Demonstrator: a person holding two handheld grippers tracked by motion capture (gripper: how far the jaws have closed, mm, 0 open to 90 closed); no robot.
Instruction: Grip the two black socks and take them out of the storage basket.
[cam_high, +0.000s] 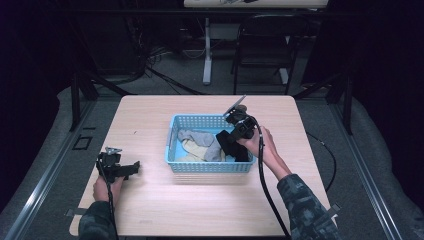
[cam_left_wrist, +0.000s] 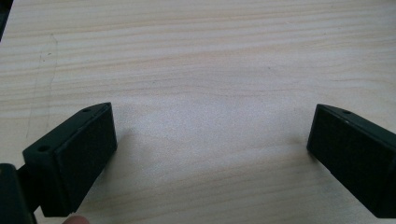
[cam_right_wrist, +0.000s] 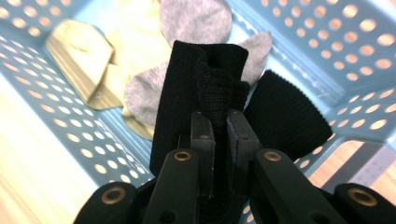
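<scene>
Ribbed knit black sock (cam_right_wrist: 205, 88), perforated glossy plastic basket (cam_right_wrist: 70, 135), matt wood-grain table (cam_left_wrist: 196, 60).

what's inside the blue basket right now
Inside the basket: grey socks, yellowish socks, and a black sock pinched by the right gripper. Anything beneath them is hidden.

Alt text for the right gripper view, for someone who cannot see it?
The right gripper pinches a fold of a black sock above a light blue perforated basket. Grey socks and cream socks lie inside.
</scene>
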